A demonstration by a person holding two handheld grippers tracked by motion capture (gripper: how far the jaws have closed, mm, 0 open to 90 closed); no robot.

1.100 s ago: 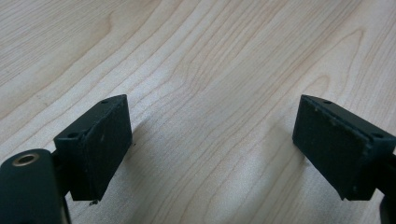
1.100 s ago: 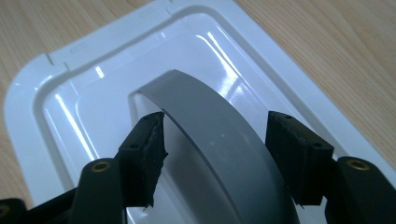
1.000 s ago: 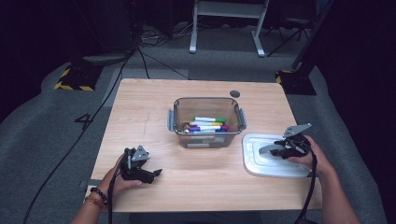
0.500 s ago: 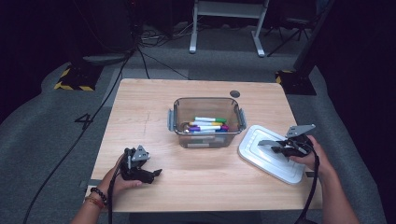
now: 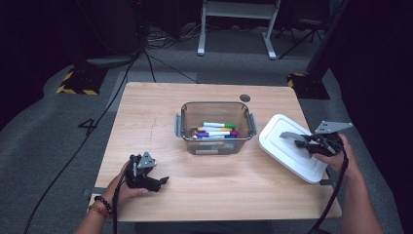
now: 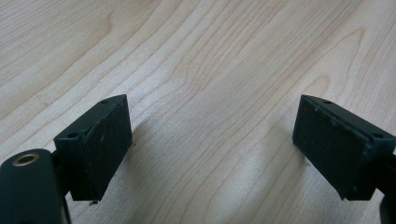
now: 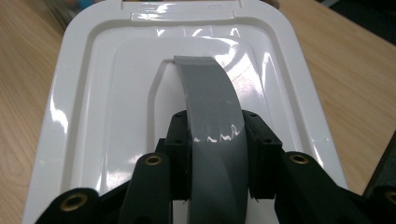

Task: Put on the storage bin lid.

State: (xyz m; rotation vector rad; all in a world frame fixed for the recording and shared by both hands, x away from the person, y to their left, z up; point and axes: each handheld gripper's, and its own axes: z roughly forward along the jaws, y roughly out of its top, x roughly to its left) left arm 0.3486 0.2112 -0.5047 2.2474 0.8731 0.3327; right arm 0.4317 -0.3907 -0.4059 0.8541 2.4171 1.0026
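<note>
Right gripper (image 5: 308, 142) jaws clamped on grey tape handle (image 7: 212, 112) of white lid (image 5: 287, 146), tilted off table (image 5: 146, 126). Left gripper (image 5: 158, 181) jaws apart, near-left.

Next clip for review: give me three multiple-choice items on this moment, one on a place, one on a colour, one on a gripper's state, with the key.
1. Where do the markers lie?
A. Inside the clear box
B. On the white lid
C. On the floor

2. What colour is the strap on the lid?
A. Red
B. Grey
C. Yellow

3. How does the right gripper stand?
A. Wide open over bare wood
B. Resting on the box rim
C. Closed on the lid's strap

Key: 1 A, the markers sit in the clear box at mid-table. 2 B, the strap on the lid is grey. 3 C, the right gripper clamps that strap, the lid tilted; the left gripper gapes over the table.
</note>
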